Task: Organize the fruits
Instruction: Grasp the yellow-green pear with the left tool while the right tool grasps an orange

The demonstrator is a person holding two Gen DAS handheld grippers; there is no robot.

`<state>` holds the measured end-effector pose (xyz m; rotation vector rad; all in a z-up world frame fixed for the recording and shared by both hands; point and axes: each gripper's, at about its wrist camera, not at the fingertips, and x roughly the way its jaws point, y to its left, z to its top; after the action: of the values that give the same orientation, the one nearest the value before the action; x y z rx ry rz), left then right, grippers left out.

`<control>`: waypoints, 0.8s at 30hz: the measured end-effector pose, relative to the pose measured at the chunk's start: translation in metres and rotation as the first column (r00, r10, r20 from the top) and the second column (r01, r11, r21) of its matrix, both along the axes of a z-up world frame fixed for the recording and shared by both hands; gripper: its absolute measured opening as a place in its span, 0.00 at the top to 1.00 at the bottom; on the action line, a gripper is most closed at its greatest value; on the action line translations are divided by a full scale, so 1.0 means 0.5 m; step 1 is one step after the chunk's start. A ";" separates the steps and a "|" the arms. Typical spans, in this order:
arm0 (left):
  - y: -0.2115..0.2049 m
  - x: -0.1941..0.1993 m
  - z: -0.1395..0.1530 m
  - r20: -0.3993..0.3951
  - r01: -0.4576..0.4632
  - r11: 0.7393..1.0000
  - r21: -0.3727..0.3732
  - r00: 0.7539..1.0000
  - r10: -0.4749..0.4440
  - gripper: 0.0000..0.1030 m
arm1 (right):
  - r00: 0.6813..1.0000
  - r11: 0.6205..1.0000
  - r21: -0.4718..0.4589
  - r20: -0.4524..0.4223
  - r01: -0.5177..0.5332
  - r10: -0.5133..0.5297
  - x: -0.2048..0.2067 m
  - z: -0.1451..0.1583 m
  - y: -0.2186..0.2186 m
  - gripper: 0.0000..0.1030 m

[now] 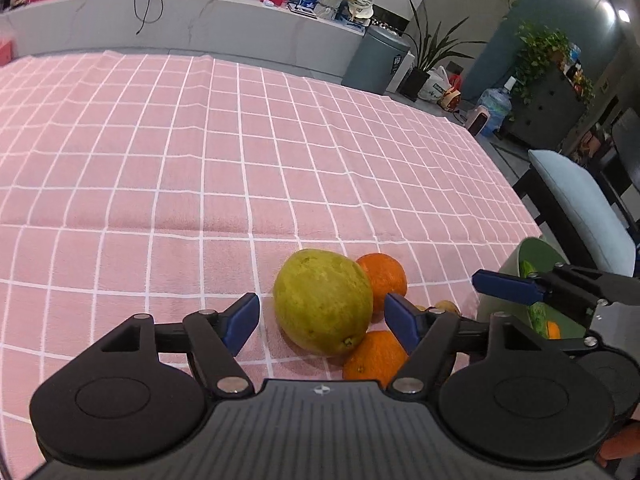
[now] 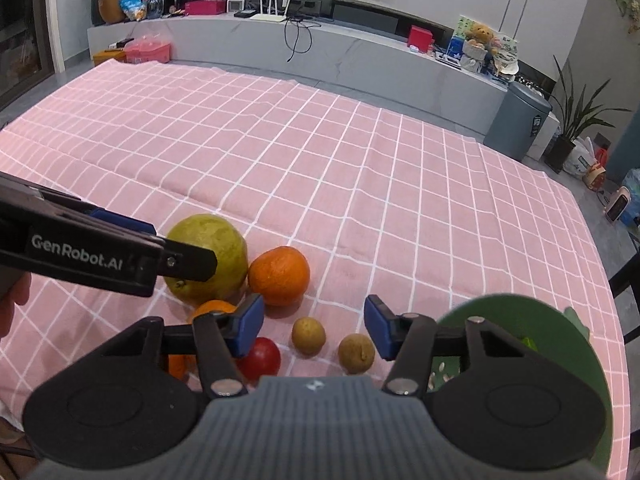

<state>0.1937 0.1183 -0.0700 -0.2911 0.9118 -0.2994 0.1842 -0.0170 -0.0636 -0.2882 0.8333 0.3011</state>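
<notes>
We see a pink checked tablecloth, behind it a long grey counter with a white router and a red box, and a grey bin beside a potted plant.

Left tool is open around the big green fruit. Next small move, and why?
Probably ease the left tool a little further down and forward, then close. Its jaws stand wide with the green fruit between them, pads apart from the skin. Two oranges touch the fruit on its right side, so the right pad has little room; go slowly to avoid knocking them.
</notes>
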 end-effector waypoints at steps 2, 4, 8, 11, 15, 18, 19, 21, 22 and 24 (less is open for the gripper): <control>-0.002 0.004 -0.003 -0.004 0.001 1.000 -0.007 1.000 -0.001 0.19 | 1.000 1.000 -0.003 -0.007 -0.008 0.008 0.009 -0.005 0.003 0.51; -0.002 0.005 -0.007 -0.004 0.009 1.000 -0.007 1.000 -0.009 0.19 | 1.000 1.000 -0.006 -0.013 -0.015 0.015 0.018 -0.010 0.006 0.51; -0.008 0.018 -0.012 -0.014 0.023 1.000 -0.010 1.000 -0.023 0.19 | 0.999 1.000 0.002 -0.032 -0.019 0.019 0.034 -0.025 0.005 0.51; -0.015 0.024 -0.015 -0.018 0.031 1.000 -0.008 0.999 -0.031 0.19 | 0.999 1.000 0.003 -0.034 -0.028 0.028 0.039 -0.033 0.007 0.51; -0.014 0.031 -0.023 -0.039 0.023 1.000 -0.016 0.999 -0.024 0.19 | 0.998 0.999 0.006 -0.031 -0.047 0.047 0.042 -0.036 0.013 0.48; -0.004 0.034 -0.030 -0.046 0.004 0.998 -0.058 0.999 -0.006 0.20 | 0.996 0.997 0.018 -0.040 -0.077 0.078 0.048 -0.039 0.019 0.50; 0.000 0.035 -0.032 -0.047 -0.001 0.997 -0.078 0.999 -0.003 0.22 | 0.995 0.996 0.025 -0.048 -0.083 0.084 0.051 -0.041 0.020 0.50; 0.002 0.037 -0.037 -0.061 -0.009 0.996 -0.093 0.998 0.003 0.26 | 0.994 0.995 0.026 -0.060 -0.094 0.095 0.056 -0.044 0.026 0.51; 0.002 0.036 -0.039 -0.062 -0.008 0.996 -0.091 0.998 0.003 0.28 | 0.993 0.995 0.024 -0.062 -0.096 0.097 0.058 -0.045 0.029 0.51; 0.003 0.034 -0.040 -0.053 -0.004 0.995 -0.095 0.999 -0.001 0.30 | 0.993 0.995 0.019 -0.067 -0.100 0.101 0.062 -0.047 0.036 0.54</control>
<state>0.2105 0.1200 -0.0899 -0.3892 0.9510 -0.3360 0.2152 0.0012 -0.0871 -0.3073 0.8847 0.4133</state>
